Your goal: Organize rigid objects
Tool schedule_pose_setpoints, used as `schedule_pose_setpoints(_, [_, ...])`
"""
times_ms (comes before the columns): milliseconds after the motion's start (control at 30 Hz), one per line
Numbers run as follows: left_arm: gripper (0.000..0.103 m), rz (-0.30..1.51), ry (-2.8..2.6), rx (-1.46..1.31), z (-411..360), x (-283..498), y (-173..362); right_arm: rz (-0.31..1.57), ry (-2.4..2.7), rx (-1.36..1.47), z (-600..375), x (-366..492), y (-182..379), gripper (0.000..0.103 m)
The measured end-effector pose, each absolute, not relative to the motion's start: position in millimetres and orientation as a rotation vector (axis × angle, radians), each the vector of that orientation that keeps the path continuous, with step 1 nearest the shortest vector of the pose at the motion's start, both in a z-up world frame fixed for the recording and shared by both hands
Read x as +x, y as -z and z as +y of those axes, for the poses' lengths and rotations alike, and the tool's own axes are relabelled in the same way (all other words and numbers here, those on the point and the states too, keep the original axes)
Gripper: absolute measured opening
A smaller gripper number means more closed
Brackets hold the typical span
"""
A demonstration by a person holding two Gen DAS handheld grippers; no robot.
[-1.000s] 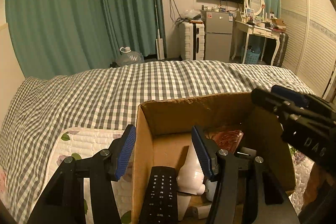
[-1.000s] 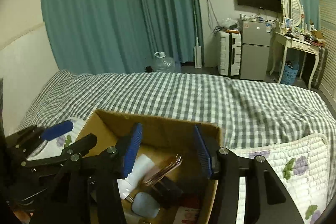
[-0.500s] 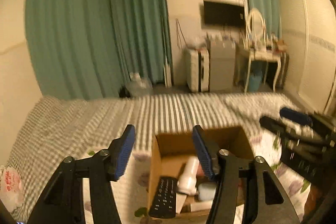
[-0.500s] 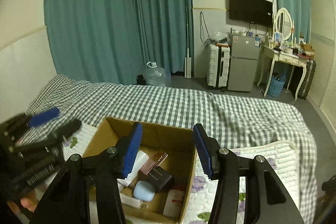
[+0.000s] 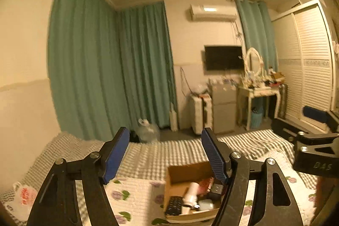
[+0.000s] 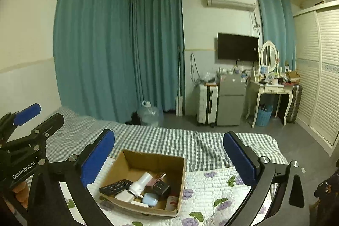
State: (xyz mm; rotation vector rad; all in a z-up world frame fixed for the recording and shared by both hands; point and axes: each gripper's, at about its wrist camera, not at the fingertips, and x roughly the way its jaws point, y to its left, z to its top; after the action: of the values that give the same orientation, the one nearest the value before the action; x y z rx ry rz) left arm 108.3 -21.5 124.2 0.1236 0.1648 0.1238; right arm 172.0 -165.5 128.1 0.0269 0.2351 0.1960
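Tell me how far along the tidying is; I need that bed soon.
Mostly done, it seems: the remote, white bottle and other small items sit in the cardboard box on the quilt. Left gripper and right gripper are open, empty, above it. Nothing loose shows nearby.

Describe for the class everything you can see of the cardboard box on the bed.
The cardboard box is plain brown, open-topped, with low walls. It sits upright on the floral quilt covering the checked bed, angled with one corner toward the camera. Inside lie a black remote control, a white bottle on its side, a black adapter, a pale blue case and other small items. Neither tool touches it.
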Motion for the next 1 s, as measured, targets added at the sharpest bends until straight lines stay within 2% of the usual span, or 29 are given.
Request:
schedule_pose_setpoints(100, [0.074,0.108,-0.143,0.099,-22,88,-122,0.183,-0.180,0.019,-167,144,-128,0.103])
schedule_pose_setpoints(267, [0.074,0.148,-0.117,0.047,-14,75,-96,0.150,-0.156,0.020,-166,114,-102,0.103])
schedule_pose_setpoints(567, [0.074,0.290,-0.129,0.070,-3,72,-16,0.243,-0.114,0.012,-156,109,-15,0.103])
schedule_pose_setpoints(700, [0.074,0.319,-0.124,0.070,2,68,1,0.287,-0.091,0.024,-153,110,11,0.103])
schedule_pose_setpoints(1000, [0.074,0.335,-0.117,0.073,0,66,8,0.310,-0.069,0.021,-153,117,18,0.103])
